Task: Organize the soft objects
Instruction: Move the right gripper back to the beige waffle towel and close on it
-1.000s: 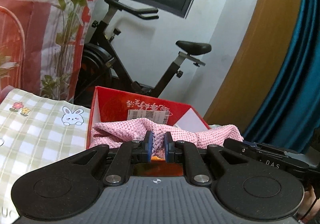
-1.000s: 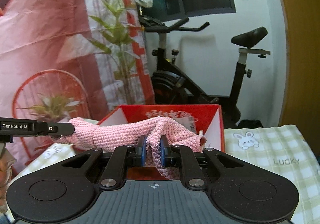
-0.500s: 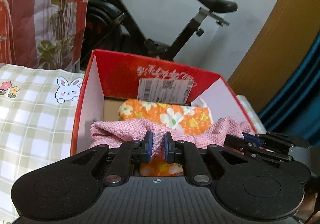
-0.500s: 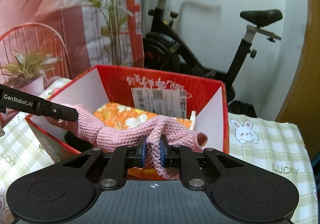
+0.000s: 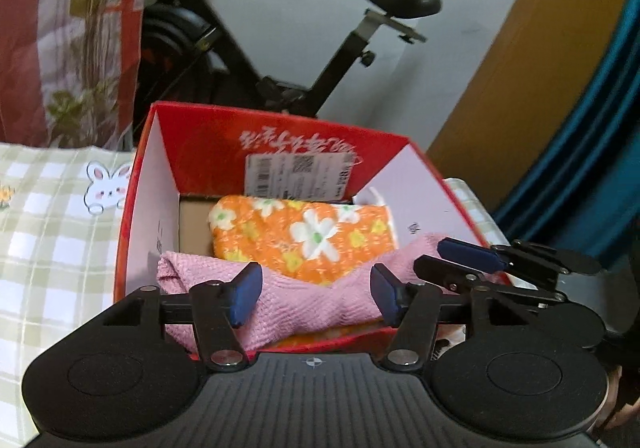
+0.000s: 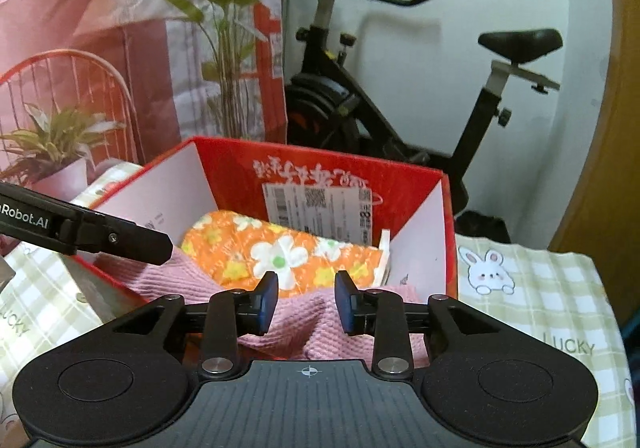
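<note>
A pink knitted cloth lies across the near side of the open red box. It partly covers a folded orange flowered cloth inside. My left gripper hangs over the pink cloth. Its jaws are opening, and the cloth lies loose between them without touching the pads. My right gripper is also opening over the cloth's other end, pads off it. It shows at the right in the left wrist view. A left finger reaches in from the left of the right wrist view.
The box stands on a green checked tablecloth with bunny prints. Behind it is a black exercise bike. Potted plants and a red wire chair are at the left. A blue curtain hangs at the right.
Both grippers carried the pink cloth forward and down over the box. They then let go, their jaws spread apart, and the cloth now rests in the box on the orange one.
</note>
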A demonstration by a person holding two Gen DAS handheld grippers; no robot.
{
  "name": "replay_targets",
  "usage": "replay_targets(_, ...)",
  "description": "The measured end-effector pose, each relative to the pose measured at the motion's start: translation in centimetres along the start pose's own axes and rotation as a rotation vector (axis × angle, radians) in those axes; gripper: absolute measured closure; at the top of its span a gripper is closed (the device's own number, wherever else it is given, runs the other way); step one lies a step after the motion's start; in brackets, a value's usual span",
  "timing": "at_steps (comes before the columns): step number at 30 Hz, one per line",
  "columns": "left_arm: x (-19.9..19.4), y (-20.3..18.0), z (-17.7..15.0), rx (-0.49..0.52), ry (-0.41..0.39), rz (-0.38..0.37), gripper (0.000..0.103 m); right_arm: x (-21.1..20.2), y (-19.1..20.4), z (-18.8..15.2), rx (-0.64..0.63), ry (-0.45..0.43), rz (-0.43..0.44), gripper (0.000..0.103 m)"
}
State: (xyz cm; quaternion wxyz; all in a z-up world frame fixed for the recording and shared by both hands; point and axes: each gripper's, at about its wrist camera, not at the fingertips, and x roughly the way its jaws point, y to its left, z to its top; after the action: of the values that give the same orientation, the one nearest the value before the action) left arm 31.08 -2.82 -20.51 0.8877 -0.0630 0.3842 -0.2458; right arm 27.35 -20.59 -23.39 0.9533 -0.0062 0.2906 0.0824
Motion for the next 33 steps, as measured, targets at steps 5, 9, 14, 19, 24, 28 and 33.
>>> replay_targets(5, -3.5, -1.2, -1.0, 0.037, -0.054, 0.014, 0.041, -3.4, 0.6, -0.4, 0.03, -0.05, 0.045, 0.074)
replay_targets(9, -6.4, -2.1, -2.9, 0.082, -0.085, 0.034, 0.041, -6.4, 1.5, -2.0, 0.048, -0.069, 0.089, 0.074)
replay_targets(14, -8.6, -1.8, -6.8, 0.064, -0.071, 0.035, 0.041, -9.7, 2.7, -5.8, 0.089, -0.054, 0.122, 0.074)
replay_targets(19, -8.9, -0.8, -11.7, 0.041, 0.0, 0.083, 0.041, -11.3, 3.7, -10.8, 0.111, 0.043, 0.118, 0.066)
replay_targets(24, -8.4, 0.9, -14.9, -0.025, 0.065, 0.108, 0.041, -12.4, 3.9, -15.1, 0.146, 0.153, 0.085, 0.053)
replay_targets(28, -7.5, 1.8, -16.5, -0.078, 0.105, 0.118, 0.041, -12.7, 3.6, -17.0, 0.177, 0.213, 0.054, 0.05)
replay_targets(33, -7.3, 1.3, -18.5, -0.112, 0.12, 0.122, 0.041, -12.8, 3.8, -18.2, 0.162, 0.25, 0.034, 0.045)
